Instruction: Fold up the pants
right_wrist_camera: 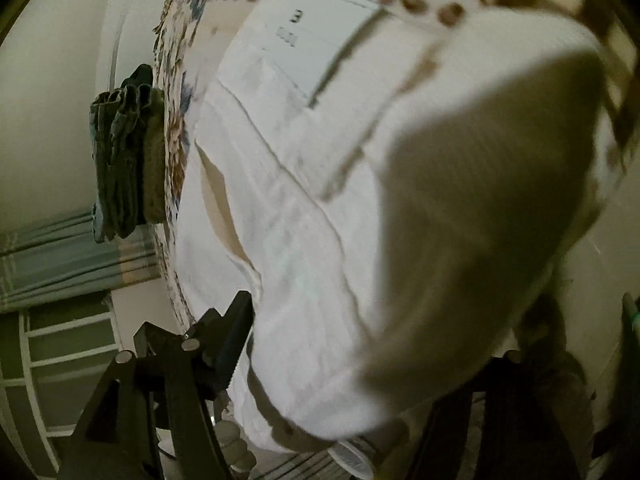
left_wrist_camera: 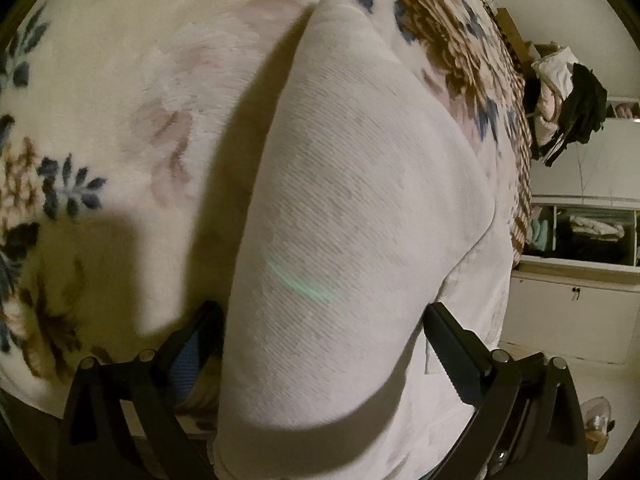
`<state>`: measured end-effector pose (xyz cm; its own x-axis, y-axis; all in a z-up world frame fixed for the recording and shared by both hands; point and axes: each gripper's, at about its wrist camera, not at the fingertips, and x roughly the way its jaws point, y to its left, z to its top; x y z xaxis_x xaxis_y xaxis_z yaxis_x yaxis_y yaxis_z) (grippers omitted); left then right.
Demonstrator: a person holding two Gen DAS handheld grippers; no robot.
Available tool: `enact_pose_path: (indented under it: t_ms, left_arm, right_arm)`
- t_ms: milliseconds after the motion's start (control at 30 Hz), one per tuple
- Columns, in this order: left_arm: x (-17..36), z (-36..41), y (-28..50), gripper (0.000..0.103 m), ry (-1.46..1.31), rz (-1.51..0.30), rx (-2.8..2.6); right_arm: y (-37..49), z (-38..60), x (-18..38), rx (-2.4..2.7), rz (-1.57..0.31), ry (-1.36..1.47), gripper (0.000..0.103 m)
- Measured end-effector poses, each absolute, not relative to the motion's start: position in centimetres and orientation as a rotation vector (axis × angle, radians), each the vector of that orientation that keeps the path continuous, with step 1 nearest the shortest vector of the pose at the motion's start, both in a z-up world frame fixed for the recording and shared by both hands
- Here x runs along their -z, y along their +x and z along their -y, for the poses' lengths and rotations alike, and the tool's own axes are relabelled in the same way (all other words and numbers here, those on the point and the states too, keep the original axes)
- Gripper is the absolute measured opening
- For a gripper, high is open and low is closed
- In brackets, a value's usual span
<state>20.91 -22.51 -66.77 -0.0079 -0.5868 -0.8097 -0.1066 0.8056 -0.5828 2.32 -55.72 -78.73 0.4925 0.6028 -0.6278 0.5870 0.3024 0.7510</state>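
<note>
The white pants (left_wrist_camera: 360, 184) rise as a thick ribbed fold off the flowered blanket (left_wrist_camera: 100, 92) and cast a shadow to their left. My left gripper (left_wrist_camera: 320, 320) has this fold filling the gap between its fingers (left_wrist_camera: 444, 328), and both pads touch the cloth. In the right wrist view the pants (right_wrist_camera: 304, 208) show their waist end, with a seam, a pocket and a label. A shadowed bulge of cloth lies over my right gripper (right_wrist_camera: 376, 332). Its left finger (right_wrist_camera: 236, 320) rests at the cloth's edge. The other finger is hidden by cloth and shadow.
The blanket (right_wrist_camera: 176, 128) covers a bed. A stack of dark folded clothes (right_wrist_camera: 128, 152) sits at the bed's edge, with a striped curtain (right_wrist_camera: 60, 256) behind. Dark garments (left_wrist_camera: 576, 108) hang beyond the bed, above an open white cabinet (left_wrist_camera: 584, 232).
</note>
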Motion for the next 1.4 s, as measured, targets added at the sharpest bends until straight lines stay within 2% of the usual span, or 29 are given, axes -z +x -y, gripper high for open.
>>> enact_pose_path:
  t_ms: [200, 300, 600, 667, 767, 1000, 1033, 1067, 1100, 1167, 1233, 1300, 1400]
  left_arm:
    - [66.7, 22.2, 20.9, 0.102, -0.578, -1.567, 0.415]
    - [66.7, 22.1, 20.9, 0.102, -0.576, -1.573, 0.417]
    - [66.8, 22.5, 21.2, 0.102, -0.554, -1.584, 0.431]
    - [66.8, 22.4, 21.2, 0.102, -0.555, -1.586, 0.436]
    - [66.9, 22.5, 21.1, 0.102, -0.557, -1.587, 0.436]
    - [66.9, 22.9, 21.2, 0.102, -0.551, -1.587, 0.444]
    - [66.8, 22.8, 21.2, 0.102, -0.555, -1.584, 0.452]
    - [66.5, 22.7, 21.2, 0.099, -0.562, -1.569, 0.464]
    - [66.1, 22.5, 21.1, 0.075, -0.576, -1.545, 0.477]
    - [65.3, 22.2, 20.7, 0.062, -0.573, -1.511, 0.485]
    - [64.2, 22.0, 20.1, 0.042, -0.56, -1.467, 0.501]
    - [62.7, 22.2, 19.5, 0.035, -0.536, -1.426, 0.51]
    - [60.3, 22.2, 19.1, 0.032, -0.554, -1.389, 0.505]
  right_arm:
    - [0.8, 54.5, 77.8, -0.001, -1.188, 1.352, 0.076]
    - [-0.7, 54.3, 78.9, 0.035, -1.228, 1.445, 0.086]
    - [1.0, 51.4, 80.4, 0.023, -1.24, 1.45, 0.088]
    - [0.5, 51.3, 78.7, 0.003, -1.144, 1.432, 0.081]
    - [0.5, 51.0, 76.7, -0.023, -1.087, 1.401, 0.081]
    - [1.2, 52.1, 80.9, -0.045, -1.054, 1.546, 0.08]
    - [1.0, 52.0, 80.4, -0.048, -1.045, 1.516, 0.07]
    - [0.8, 51.9, 79.9, -0.035, -1.048, 1.474, 0.061]
    - [0.6, 51.8, 79.5, -0.023, -1.044, 1.442, 0.052]
    - [0.4, 51.7, 78.6, -0.003, -1.025, 1.432, 0.046]
    - [0.6, 51.6, 77.7, 0.018, -1.017, 1.4, 0.041]
    - [1.0, 51.4, 76.9, 0.029, -1.013, 1.384, 0.039]
    - [1.1, 51.5, 75.3, 0.024, -1.013, 1.353, 0.037]
